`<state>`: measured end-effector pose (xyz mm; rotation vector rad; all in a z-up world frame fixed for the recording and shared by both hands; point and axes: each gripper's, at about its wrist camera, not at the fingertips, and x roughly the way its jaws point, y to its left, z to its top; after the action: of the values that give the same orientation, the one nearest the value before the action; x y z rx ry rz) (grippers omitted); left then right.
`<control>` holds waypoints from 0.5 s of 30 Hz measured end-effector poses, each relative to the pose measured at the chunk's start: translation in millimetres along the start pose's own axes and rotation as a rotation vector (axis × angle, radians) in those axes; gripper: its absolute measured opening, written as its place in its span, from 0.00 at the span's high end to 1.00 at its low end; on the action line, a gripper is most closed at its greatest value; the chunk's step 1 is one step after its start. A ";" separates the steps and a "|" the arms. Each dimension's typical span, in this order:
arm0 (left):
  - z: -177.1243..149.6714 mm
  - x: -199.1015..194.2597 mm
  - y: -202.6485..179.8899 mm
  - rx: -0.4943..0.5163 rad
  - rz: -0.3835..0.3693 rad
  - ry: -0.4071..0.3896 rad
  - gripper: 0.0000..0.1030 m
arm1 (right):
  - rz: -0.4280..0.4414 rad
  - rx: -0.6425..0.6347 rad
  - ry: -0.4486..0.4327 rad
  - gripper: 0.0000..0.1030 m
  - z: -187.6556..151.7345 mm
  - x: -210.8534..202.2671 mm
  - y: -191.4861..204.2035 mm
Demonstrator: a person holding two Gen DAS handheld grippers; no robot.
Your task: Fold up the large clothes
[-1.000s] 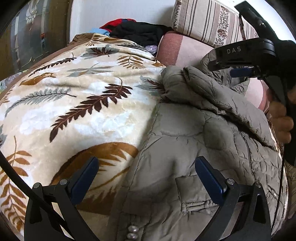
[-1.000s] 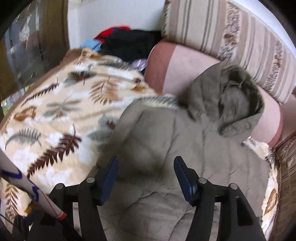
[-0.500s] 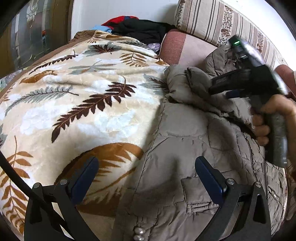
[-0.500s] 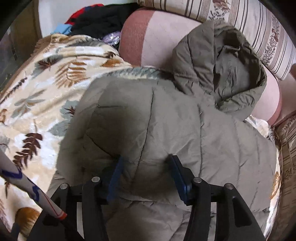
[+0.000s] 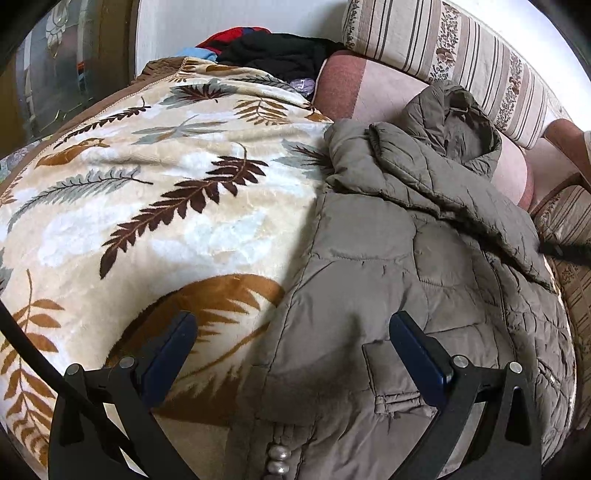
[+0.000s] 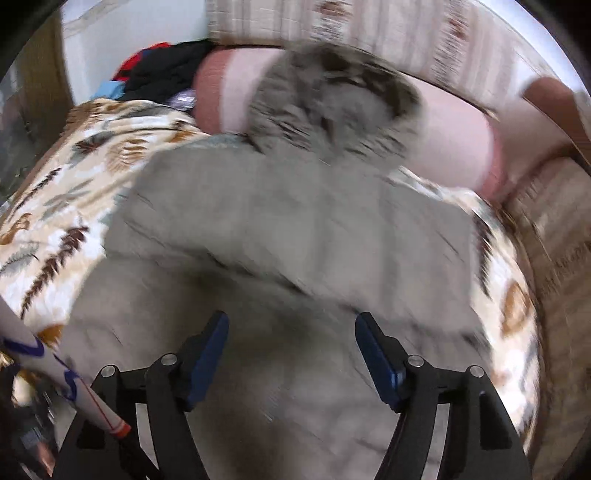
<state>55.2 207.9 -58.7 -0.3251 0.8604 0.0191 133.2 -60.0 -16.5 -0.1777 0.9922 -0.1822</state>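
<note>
Left tongs [image 5: 291, 345] and right tongs [image 6: 291, 345] gape above 1 jacket [image 5: 424, 266].

A white wall [image 5: 177, 33] rises behind the striped sofa cushion [image 5: 443, 48].

Left of the quilted jacket [image 5: 424, 280], the leaf-patterned blanket [image 5: 155, 192] lies bare from the near edge up to the heap of dark and red clothes [image 5: 273, 50] at the far corner, giving a broad open lane. The left gripper [image 5: 291, 354] hangs with jaws spread wide, one side over blanket, the other over the jacket's near hem. A sleeve [image 5: 436, 184] folded across the jacket raises a ridge there. Behind it the hood [image 5: 454, 125] leans on the pink bolster [image 5: 369, 88], and striped cushions [image 5: 443, 48] wall off the back. The right gripper [image 6: 291, 358], jaws apart, hovers over the jacket's middle; that view is blurred.
</note>
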 end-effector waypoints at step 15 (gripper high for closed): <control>-13.4 1.9 13.8 -0.030 -0.200 0.132 0.00 | -0.093 0.384 0.113 0.20 -151.3 -26.4 -191.4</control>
<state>44.5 216.9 -72.0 -0.4433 0.9559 -0.1767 -22.0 -249.5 -31.8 0.1392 1.0424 -0.4672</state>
